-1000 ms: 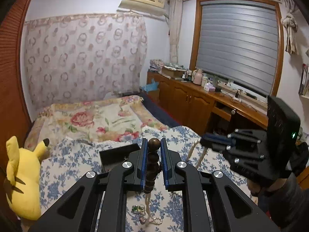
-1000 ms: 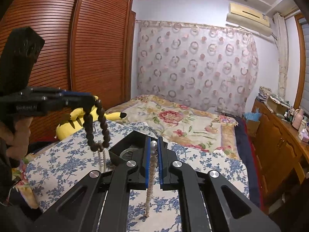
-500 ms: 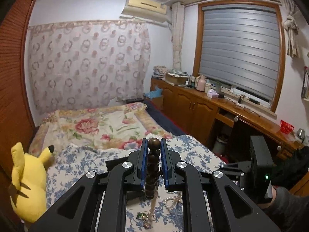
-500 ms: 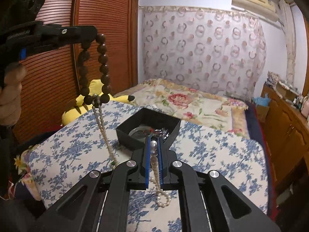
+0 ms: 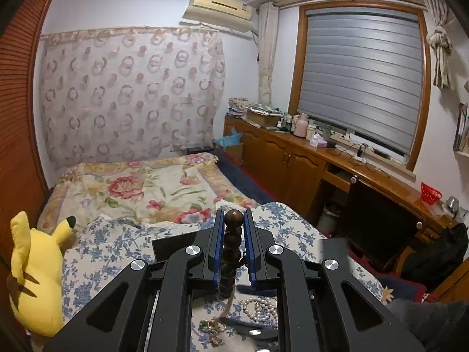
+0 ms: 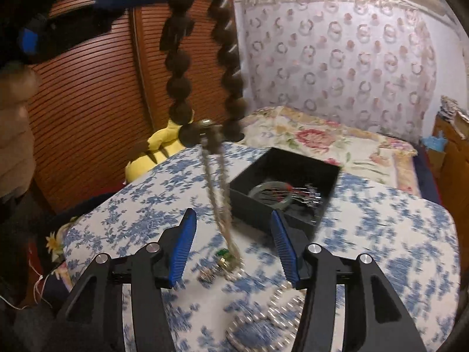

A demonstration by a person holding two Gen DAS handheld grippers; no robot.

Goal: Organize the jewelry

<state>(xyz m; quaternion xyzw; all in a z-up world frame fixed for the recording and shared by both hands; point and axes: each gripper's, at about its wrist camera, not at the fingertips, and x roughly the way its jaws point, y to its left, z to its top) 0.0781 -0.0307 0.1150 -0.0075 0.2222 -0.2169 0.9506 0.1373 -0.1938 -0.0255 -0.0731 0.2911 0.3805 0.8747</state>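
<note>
A yellow plush toy (image 5: pixel 35 270) is sitting beside the bed (image 5: pixel 140 187), a circle-pattern curtain (image 5: pixel 132 94) is hanging behind it, an air conditioner (image 5: pixel 219 7) is sitting up high, and a grey blind (image 5: pixel 363 82) is covering the window.

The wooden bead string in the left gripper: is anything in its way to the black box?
Nothing visible blocks the path. The wooden bead string hangs from the left gripper above the cloth, just left of the open black box. A pale strand dangling from it still reaches the cloth.
</note>
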